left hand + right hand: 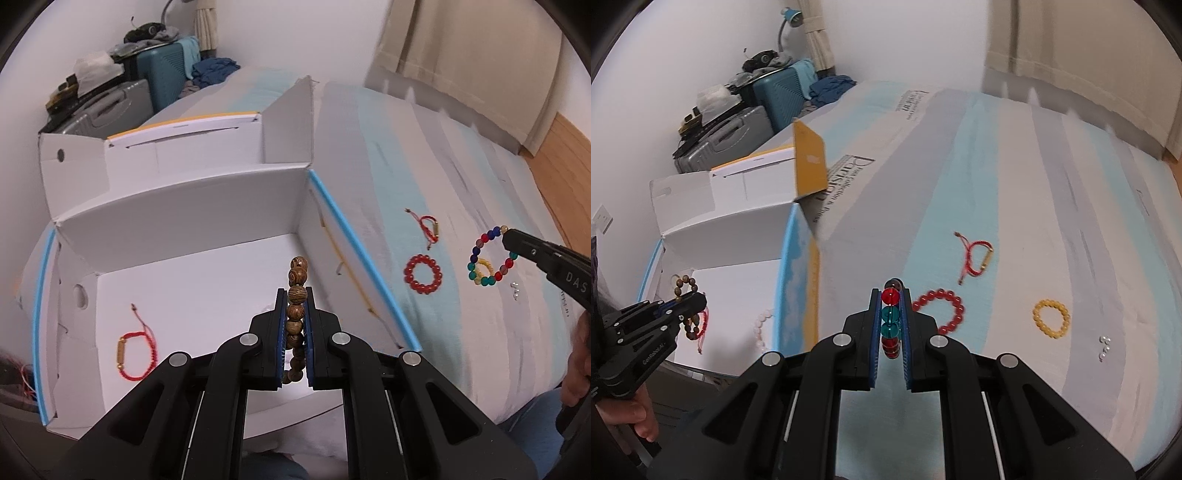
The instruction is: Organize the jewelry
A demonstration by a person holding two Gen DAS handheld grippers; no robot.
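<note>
My left gripper (295, 295) is shut on a brown wooden bead bracelet (297, 275) and holds it above the open white box (184, 229). A red cord bracelet (135, 354) lies on the box floor. My right gripper (891, 295) is shut on a multicoloured glass bead bracelet (890, 314), lifted over the bed; it also shows in the left wrist view (491, 258). On the bed lie a red bead bracelet (942, 312), a red cord bracelet (975, 256), a yellow bead bracelet (1051, 318) and small clear beads (1105, 347). The left gripper shows in the right wrist view (690, 301).
The box has blue edges (364, 254) and upright flaps (809, 166). A pale bead bracelet (761, 326) lies in the box by its right wall. Suitcases (738, 129) stand against the far wall. The striped bedsheet (1052, 184) stretches right.
</note>
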